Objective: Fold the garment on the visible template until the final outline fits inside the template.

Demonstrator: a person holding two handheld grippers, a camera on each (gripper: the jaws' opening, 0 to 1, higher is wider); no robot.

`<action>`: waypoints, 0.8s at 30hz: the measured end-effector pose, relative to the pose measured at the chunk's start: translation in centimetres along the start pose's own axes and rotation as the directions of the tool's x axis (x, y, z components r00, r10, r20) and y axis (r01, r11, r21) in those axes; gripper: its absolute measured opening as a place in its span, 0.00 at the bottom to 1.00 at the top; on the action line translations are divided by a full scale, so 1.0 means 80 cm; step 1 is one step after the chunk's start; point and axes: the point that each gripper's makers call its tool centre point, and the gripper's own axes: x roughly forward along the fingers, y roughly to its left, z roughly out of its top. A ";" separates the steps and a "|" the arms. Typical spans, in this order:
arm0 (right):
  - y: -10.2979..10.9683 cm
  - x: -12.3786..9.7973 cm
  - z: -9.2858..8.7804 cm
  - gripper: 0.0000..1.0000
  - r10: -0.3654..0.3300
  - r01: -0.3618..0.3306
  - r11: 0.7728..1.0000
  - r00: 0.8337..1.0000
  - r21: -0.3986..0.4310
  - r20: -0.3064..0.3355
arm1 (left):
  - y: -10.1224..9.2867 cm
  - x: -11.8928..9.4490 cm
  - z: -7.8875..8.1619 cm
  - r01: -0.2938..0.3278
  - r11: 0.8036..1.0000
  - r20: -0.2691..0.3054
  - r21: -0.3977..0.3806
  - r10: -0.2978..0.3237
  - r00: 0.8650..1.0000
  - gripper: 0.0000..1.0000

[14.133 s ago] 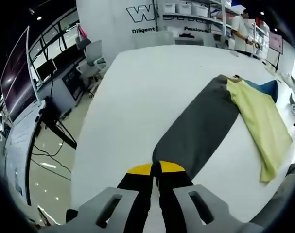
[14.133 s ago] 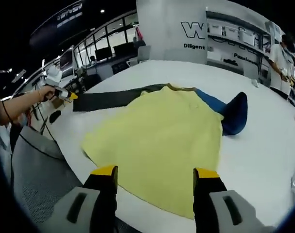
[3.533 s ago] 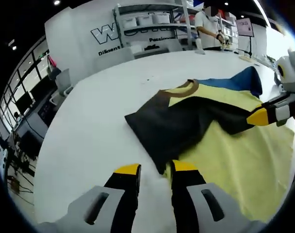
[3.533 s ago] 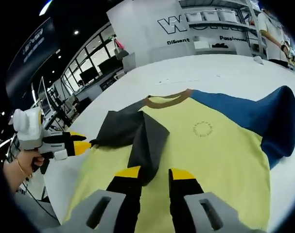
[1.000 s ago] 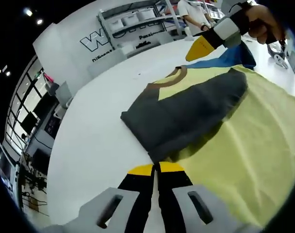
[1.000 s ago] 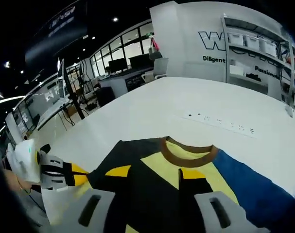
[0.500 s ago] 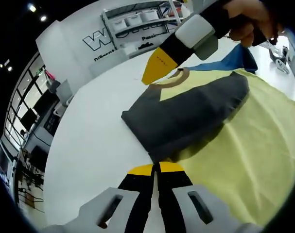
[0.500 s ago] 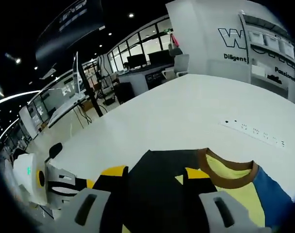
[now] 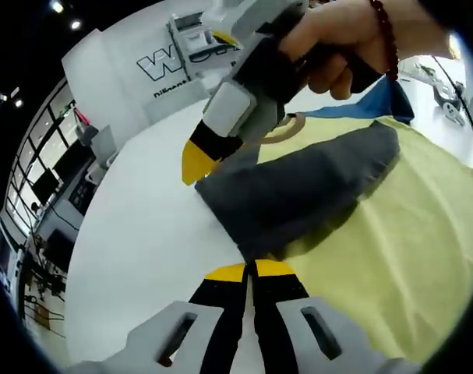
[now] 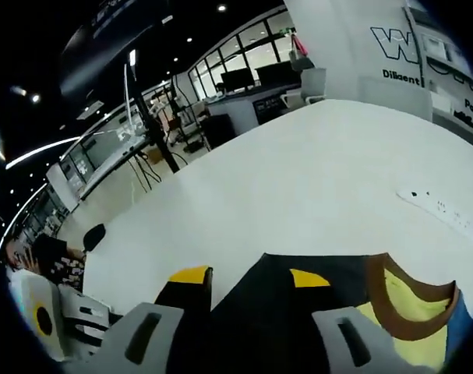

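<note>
Lying on the white table [image 9: 142,226], the garment [image 9: 392,226] is a yellow shirt with a brown collar [image 9: 287,128], a blue sleeve [image 9: 380,101] at the far right, and a dark grey sleeve [image 9: 298,195] folded across its yellow body. In the left gripper view, the left gripper [image 9: 249,273] sits at the near edge of that grey fold, its yellow-tipped fingers [image 9: 224,273] pressed together on the hem of the dark cloth. A hand [image 9: 353,39] wearing a beaded bracelet [image 9: 384,31] holds the right gripper [image 9: 199,161] over the far left corner of the grey fold, its yellow tip just at the fabric's edge.

In the right gripper view, the right gripper [image 10: 248,276] has its fingers [image 10: 191,275] spread, with the corner of the dark grey sleeve [image 10: 291,312] lying between them, one yellow tip showing over the cloth. The brown collar [image 10: 400,300] curves at the right, with yellow fabric inside it. A white power strip [image 10: 446,210] lies on the table farther off at the right. The left gripper's white body [image 10: 57,319] shows at the near left.
</note>
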 end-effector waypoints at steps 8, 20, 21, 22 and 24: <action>-0.005 0.026 -0.003 0.23 -0.005 0.005 1.000 0.999 -0.002 -0.032 | 0.000 0.000 -0.001 0.005 1.000 0.001 -0.014 -0.005 1.000 0.06; -0.020 0.031 -0.012 0.00 -0.036 0.039 0.997 0.998 0.061 -0.050 | 0.000 0.000 0.000 -0.004 1.000 0.000 0.024 0.004 1.000 0.06; -0.021 0.031 -0.011 0.00 -0.038 0.041 0.997 0.998 0.064 -0.049 | 0.000 -0.001 0.000 -0.006 1.000 -0.001 0.024 0.006 1.000 0.06; -0.021 0.031 -0.011 0.00 -0.035 0.038 0.998 0.998 0.059 -0.046 | 0.000 -0.001 0.000 -0.007 1.000 -0.002 0.026 0.007 1.000 0.06; -0.020 0.031 -0.009 0.00 -0.034 0.036 0.998 0.999 0.051 -0.042 | 0.000 -0.001 0.001 -0.010 0.999 -0.003 0.031 0.010 1.000 0.06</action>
